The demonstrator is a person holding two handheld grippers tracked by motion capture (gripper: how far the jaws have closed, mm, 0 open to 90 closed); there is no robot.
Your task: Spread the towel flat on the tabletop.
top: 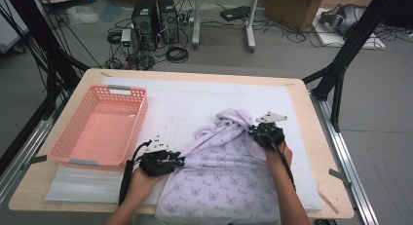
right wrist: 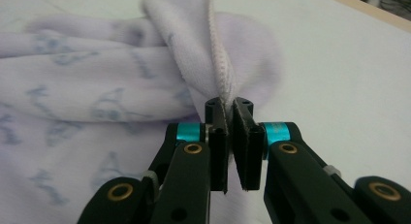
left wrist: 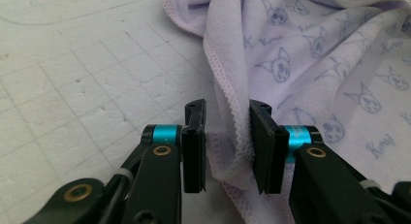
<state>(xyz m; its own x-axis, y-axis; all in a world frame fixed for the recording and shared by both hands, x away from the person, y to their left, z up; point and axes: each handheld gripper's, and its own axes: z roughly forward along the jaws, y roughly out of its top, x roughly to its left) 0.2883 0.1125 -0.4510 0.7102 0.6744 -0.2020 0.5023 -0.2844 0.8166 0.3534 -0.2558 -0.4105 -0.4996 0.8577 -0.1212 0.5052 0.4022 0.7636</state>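
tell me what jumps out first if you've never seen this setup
The lilac towel printed with little animal faces, rumpled across the near middle of the white mat. The right gripper is clamped on its stitched hem, while the left gripper has a fold of the edge between parted jaws. A pink basket sits at the table's left.
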